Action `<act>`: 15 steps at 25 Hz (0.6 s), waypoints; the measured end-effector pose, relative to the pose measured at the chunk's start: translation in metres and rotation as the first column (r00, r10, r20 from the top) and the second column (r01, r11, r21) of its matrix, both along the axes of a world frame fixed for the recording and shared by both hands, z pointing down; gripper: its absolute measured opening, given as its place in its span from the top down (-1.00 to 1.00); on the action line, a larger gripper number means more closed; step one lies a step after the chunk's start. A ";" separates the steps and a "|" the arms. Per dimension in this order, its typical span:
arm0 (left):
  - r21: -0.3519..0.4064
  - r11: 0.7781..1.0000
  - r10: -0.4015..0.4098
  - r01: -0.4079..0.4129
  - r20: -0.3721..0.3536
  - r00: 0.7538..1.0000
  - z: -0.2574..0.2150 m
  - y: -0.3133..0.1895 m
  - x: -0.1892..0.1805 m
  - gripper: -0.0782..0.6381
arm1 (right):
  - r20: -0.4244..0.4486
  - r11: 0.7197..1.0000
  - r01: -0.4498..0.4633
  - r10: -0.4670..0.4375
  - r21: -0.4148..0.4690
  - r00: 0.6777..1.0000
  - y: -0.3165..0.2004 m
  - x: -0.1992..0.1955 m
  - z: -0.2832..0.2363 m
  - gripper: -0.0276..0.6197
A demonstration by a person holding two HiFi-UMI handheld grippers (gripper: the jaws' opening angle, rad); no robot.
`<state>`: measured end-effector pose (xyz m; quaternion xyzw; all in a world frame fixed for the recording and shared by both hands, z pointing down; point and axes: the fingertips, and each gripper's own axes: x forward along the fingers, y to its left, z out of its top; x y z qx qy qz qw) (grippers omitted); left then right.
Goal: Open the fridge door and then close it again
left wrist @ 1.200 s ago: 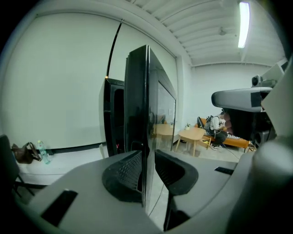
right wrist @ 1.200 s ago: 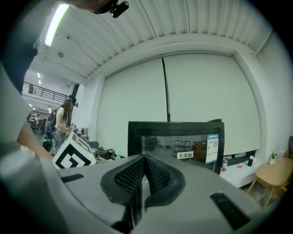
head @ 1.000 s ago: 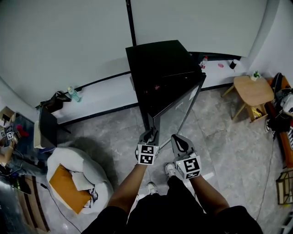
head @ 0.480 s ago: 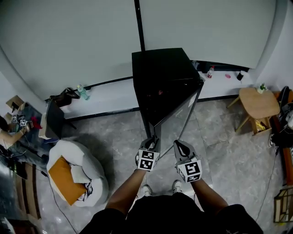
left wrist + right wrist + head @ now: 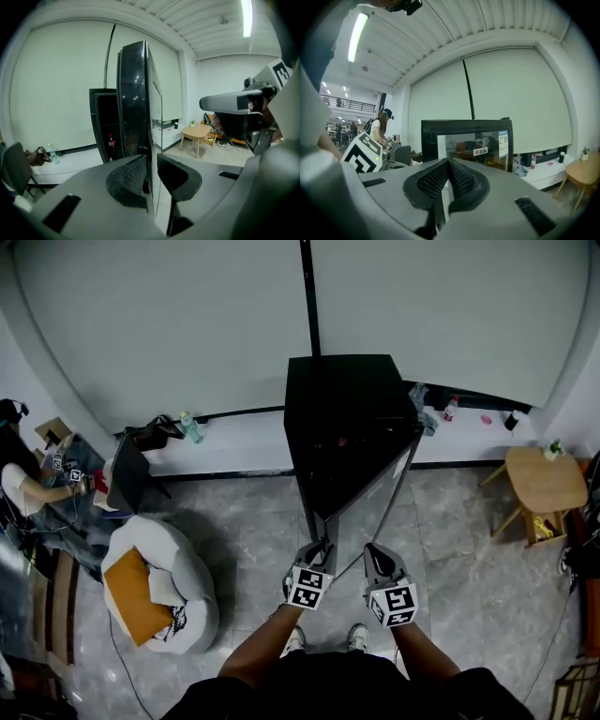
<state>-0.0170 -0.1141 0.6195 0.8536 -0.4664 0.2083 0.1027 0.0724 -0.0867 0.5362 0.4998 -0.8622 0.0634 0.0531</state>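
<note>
Fridge (image 5: 349,404) stands against the wall; its door (image 5: 373,486) is swung well open towards me. My left claw (image 5: 151,165) has just been closing and pinches the door's free edge between its pads; my right claw (image 5: 448,164) is closed on nothing, just beside the left. Judged: opening done, closing due; the next move calls for carrying that edge round its hinge arc until the door seats on the cabinet

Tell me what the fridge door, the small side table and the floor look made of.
The fridge door: probably glass in a glossy black frame; it shows reflections and carries stickers.
The side table: pale wood, matte, going by its tan colour.
The floor: likely polished stone-look tile, with grey veining, joint lines and a faint sheen.
</note>
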 end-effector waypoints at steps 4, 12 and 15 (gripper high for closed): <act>0.011 1.000 0.027 -0.028 0.018 0.999 0.001 0.013 0.011 0.56 | 0.000 1.000 -0.017 0.017 -0.016 1.000 -0.003 0.018 0.007 0.89; 0.000 0.997 0.078 -0.078 -0.004 0.997 0.000 0.044 0.046 0.56 | 0.001 0.998 -0.030 0.030 -0.054 1.000 0.004 0.047 0.028 0.89; 0.008 0.995 0.099 -0.100 0.014 0.995 0.001 0.056 0.062 0.55 | 0.005 0.997 -0.044 0.044 -0.063 0.999 0.010 0.058 0.034 0.89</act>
